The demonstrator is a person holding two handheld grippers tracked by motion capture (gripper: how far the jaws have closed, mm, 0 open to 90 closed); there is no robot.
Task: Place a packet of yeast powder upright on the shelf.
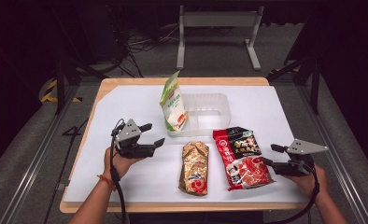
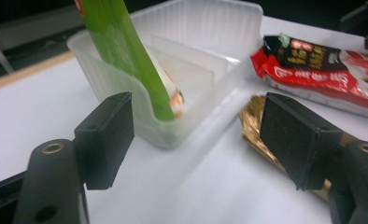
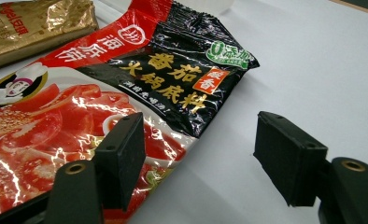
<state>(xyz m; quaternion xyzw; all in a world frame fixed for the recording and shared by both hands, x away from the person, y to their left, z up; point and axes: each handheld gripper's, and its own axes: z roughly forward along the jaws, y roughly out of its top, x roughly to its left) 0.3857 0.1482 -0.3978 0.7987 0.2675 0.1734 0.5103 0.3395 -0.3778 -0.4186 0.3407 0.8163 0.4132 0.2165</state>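
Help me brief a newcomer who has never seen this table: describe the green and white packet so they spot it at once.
On the white table, find the clear plastic bin near the far edge. The green and white packet stands upright in its left end. The gold packet and red packet lie flat in front.

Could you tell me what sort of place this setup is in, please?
Probably a lab or recording studio, not a kitchen: a wooden table with a white sheet, dark surroundings, loose cables on the grey floor, and a grey metal stand behind.
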